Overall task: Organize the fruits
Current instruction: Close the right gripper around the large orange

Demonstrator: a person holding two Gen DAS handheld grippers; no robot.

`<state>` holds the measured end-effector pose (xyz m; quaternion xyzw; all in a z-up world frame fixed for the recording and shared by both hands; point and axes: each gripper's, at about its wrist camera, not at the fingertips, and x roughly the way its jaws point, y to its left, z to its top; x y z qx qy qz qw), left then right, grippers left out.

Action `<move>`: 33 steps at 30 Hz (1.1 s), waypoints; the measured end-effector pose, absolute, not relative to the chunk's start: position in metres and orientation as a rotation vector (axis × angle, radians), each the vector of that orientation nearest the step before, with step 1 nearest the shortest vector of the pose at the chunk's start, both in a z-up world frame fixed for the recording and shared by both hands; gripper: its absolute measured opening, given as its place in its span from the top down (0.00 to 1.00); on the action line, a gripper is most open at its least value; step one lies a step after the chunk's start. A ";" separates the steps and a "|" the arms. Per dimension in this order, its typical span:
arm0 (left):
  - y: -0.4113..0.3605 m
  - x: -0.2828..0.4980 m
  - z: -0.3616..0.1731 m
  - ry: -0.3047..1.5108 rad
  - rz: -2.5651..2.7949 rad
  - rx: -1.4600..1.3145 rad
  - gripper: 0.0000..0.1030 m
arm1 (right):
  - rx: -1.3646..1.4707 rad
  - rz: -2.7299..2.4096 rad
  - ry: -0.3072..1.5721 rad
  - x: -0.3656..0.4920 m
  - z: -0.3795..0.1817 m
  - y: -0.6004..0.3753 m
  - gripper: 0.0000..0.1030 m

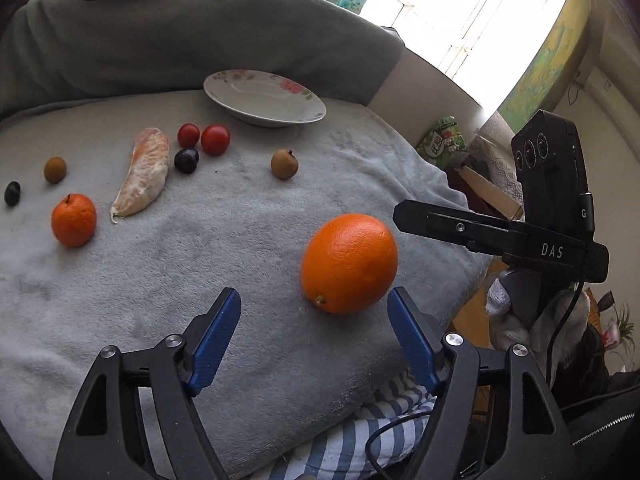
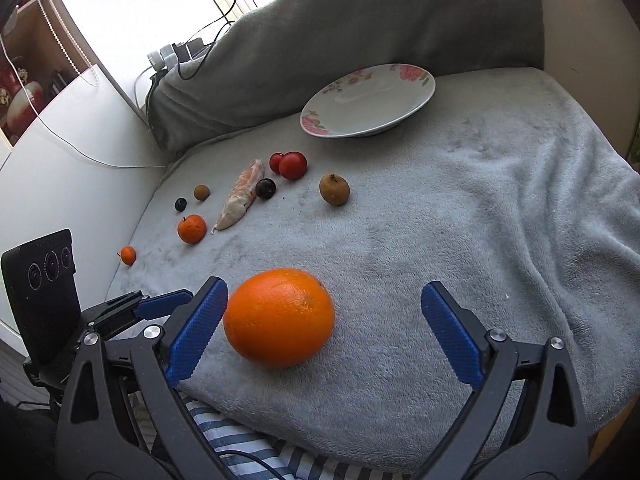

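Observation:
A large orange [image 1: 349, 263] [image 2: 279, 317] lies on the grey blanket [image 1: 240, 224] near its front edge. My left gripper [image 1: 314, 304] is open, just short of the orange. My right gripper [image 2: 322, 300] is open with the orange between its fingers, close to the left finger [image 2: 196, 332]. Farther back lie a small mandarin [image 1: 73, 220] [image 2: 192, 229], a peeled citrus segment [image 1: 143, 171] [image 2: 241, 196], two red tomatoes [image 1: 215, 139] [image 2: 292, 165], a dark plum [image 1: 186, 160] [image 2: 265, 188] and a brown longan [image 1: 284, 164] [image 2: 334, 189]. An empty floral plate [image 1: 264, 98] [image 2: 368, 100] stands at the back.
Another longan [image 1: 55, 169] [image 2: 202, 192], a dark grape [image 1: 12, 193] [image 2: 181, 204] and a tiny orange fruit [image 2: 128, 255] lie at the left. A grey cushion [image 1: 180, 32] backs the blanket. A striped cloth [image 1: 360, 432] shows under the front edge. The right gripper's body [image 1: 500, 236] is at the right.

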<state>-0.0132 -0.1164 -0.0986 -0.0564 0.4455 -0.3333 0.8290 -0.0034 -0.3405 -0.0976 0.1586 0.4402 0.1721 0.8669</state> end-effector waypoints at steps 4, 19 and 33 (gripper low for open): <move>-0.125 -0.010 -0.104 0.970 -0.747 -0.126 0.30 | 0.342 0.398 0.942 -0.001 -0.102 -0.335 0.09; -0.137 0.000 -0.118 1.015 -0.789 -0.139 0.41 | 0.394 0.487 1.017 0.009 -0.120 -0.322 0.20; -0.137 0.000 -0.120 1.018 -0.823 -0.151 0.48 | 0.439 0.528 1.031 0.009 -0.124 -0.320 0.29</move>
